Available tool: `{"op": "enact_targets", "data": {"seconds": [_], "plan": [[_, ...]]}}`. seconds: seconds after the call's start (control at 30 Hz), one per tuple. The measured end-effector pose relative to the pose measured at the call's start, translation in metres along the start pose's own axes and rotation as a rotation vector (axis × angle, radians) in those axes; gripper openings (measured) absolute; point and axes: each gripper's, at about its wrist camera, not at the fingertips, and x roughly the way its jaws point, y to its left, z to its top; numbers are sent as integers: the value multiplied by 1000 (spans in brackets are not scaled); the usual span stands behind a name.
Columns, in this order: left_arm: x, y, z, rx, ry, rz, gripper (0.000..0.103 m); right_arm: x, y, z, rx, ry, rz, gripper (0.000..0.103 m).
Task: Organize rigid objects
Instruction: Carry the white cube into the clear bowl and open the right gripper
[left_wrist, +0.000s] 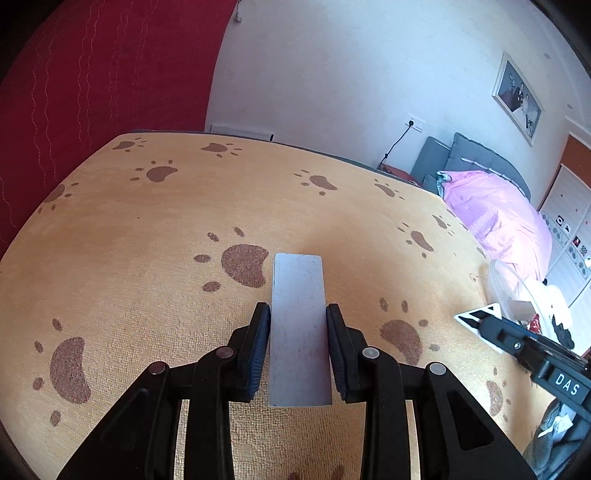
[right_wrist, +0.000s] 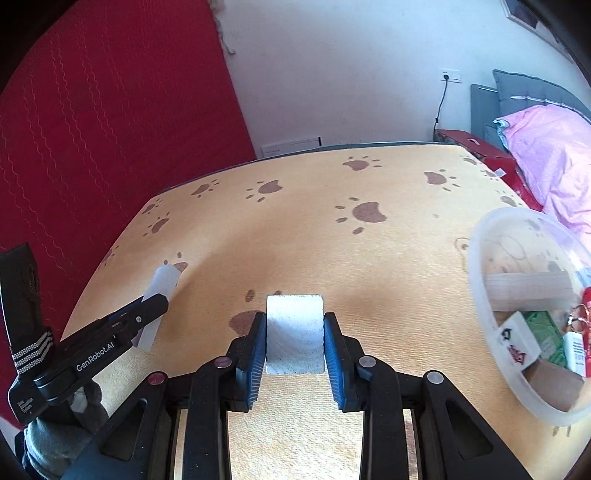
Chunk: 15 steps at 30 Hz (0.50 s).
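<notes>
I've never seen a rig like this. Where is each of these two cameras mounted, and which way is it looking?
Left wrist view: sits on the left gripper, looking along its fingers over the paw-print cloth; it grips a flat grey block.
Right wrist view: sits on the right gripper, facing likewise; it grips a white block, clear tub at its right.
Shared: the cloth, red curtain, pink bedding; each sees the other gripper.

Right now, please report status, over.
Left tool shut on flat gray slab. Right tool shut on white block. Clear tub right, path unobstructed.
</notes>
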Motion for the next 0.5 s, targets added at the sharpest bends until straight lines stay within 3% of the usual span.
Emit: {"op": "enact_targets", "data": {"seconds": [0.5], "plan": [[0, -5, -3, 22, -3, -9, 31, -54, -96, -3, 191, -118, -173, 31]]}}
